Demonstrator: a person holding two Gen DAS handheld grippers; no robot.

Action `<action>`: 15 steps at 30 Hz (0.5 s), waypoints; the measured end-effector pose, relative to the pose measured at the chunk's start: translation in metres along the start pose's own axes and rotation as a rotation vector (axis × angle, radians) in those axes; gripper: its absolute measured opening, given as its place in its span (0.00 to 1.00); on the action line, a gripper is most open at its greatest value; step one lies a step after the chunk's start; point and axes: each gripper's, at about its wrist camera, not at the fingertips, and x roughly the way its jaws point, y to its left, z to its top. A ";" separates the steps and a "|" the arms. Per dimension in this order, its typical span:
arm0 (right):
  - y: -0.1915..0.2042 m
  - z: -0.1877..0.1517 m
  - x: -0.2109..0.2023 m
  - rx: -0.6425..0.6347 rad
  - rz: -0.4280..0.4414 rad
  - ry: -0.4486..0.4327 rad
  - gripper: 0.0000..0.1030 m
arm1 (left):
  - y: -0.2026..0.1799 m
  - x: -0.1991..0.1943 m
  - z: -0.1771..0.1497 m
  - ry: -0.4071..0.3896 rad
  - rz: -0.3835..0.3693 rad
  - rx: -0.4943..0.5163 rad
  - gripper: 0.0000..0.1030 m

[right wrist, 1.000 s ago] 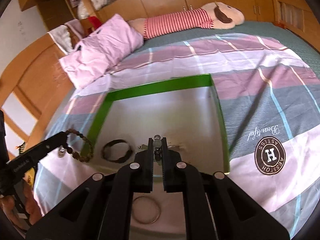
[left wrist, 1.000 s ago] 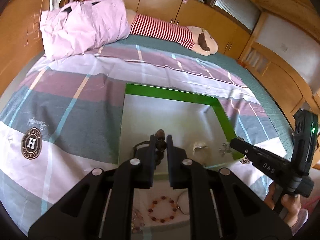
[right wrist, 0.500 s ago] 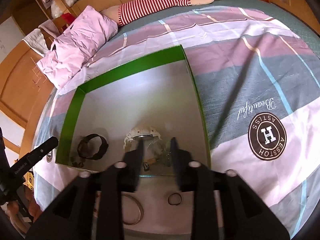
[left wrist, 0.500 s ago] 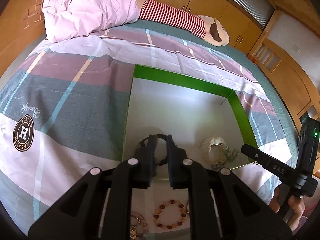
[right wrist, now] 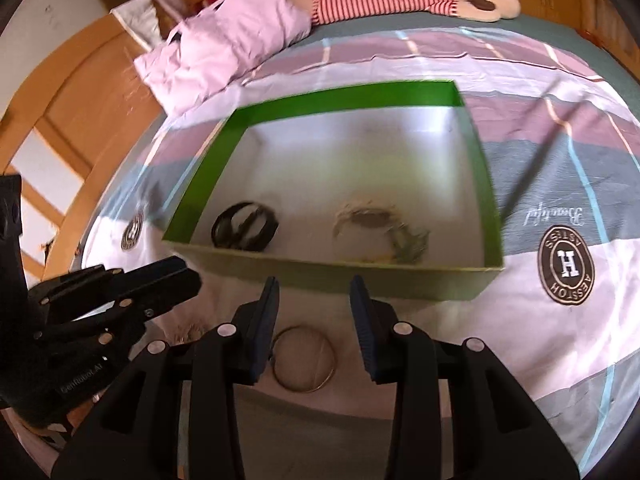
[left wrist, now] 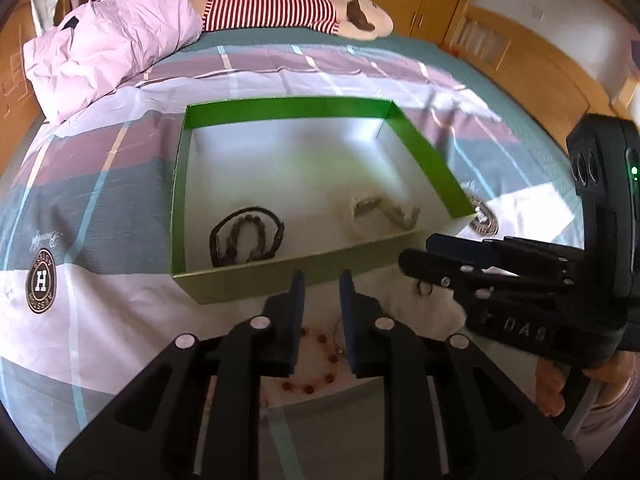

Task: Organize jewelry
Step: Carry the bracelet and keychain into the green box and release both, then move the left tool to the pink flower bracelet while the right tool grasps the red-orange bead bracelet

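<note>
A green-walled open box lies on the bed. Inside lie dark bead bracelets at the left and a pale tangle of jewelry at the right. My left gripper is open and empty, in front of the box, above an amber bead bracelet. My right gripper is open and empty, above a metal bangle. A small ring lies by the right gripper's fingers. The left gripper also shows in the right wrist view.
The bed has a plaid cover with round H logos. A pink pillow and a striped plush toy lie at the head. Wooden cabinets stand around.
Both grippers let go of their jewelry inside the box, opened, and drew back toward the box's near side. The dark beads now lie in the box.
</note>
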 end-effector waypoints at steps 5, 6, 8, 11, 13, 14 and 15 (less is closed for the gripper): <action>0.009 -0.009 0.020 -0.042 0.000 0.088 0.36 | 0.032 0.007 -0.005 0.106 0.031 -0.064 0.17; 0.010 -0.011 0.023 -0.043 0.008 0.102 0.36 | 0.039 0.009 -0.006 0.122 0.045 -0.083 0.17; 0.016 -0.014 0.029 -0.051 0.040 0.126 0.36 | 0.055 0.013 -0.015 0.153 0.079 -0.120 0.17; 0.036 -0.023 0.035 -0.101 0.084 0.144 0.36 | 0.070 0.015 -0.028 0.183 0.101 -0.135 0.17; 0.052 -0.030 0.040 -0.147 0.090 0.161 0.36 | 0.078 0.018 -0.035 0.204 0.109 -0.148 0.17; 0.061 -0.034 0.044 -0.173 0.082 0.174 0.36 | 0.081 0.018 -0.038 0.211 0.114 -0.152 0.17; 0.066 -0.036 0.047 -0.185 0.075 0.183 0.36 | 0.085 0.020 -0.042 0.221 0.119 -0.159 0.17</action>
